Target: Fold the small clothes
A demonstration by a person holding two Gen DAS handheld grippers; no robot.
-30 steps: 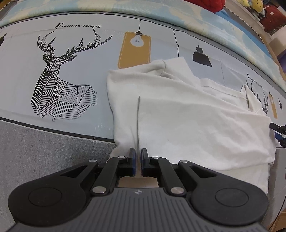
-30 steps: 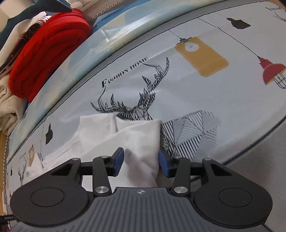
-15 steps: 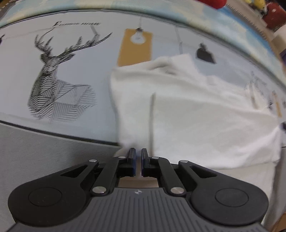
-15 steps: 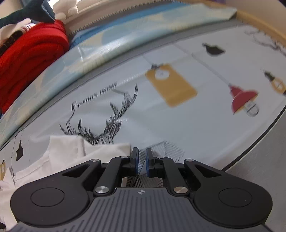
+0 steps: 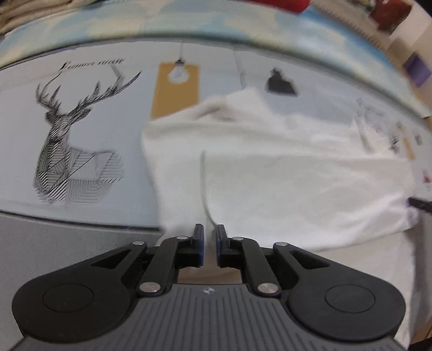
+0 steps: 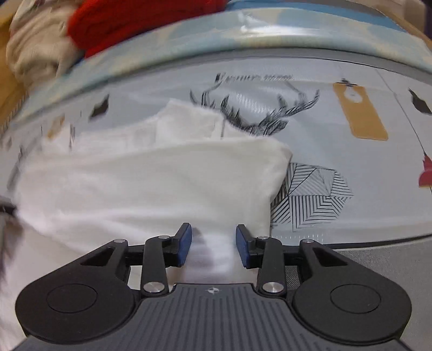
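A white garment (image 5: 283,167) lies folded on the printed table cover (image 5: 81,108), one folded edge running down toward my left gripper (image 5: 209,237). That gripper hovers at the garment's near edge. Its jaws are opening, a narrow gap shows between the blue pads, and white cloth lies under the tips. In the right wrist view the same white garment (image 6: 151,183) spreads left of a printed deer (image 6: 310,194). My right gripper (image 6: 213,243) is over the garment's near right part, jaws opening wide. Cloth shows in the gap, but the pads do not press on it.
A red garment (image 6: 140,24) and a beige cloth (image 6: 35,48) are piled beyond the cover's far edge. A grey surface (image 5: 67,243) borders the cover on the near side. A dark object (image 5: 421,203) pokes in at the garment's right edge.
My right gripper shut, then opened again, rolling and sliding back over the garment's right end. My left gripper's jaws parted slightly from shut, and it barely moved.
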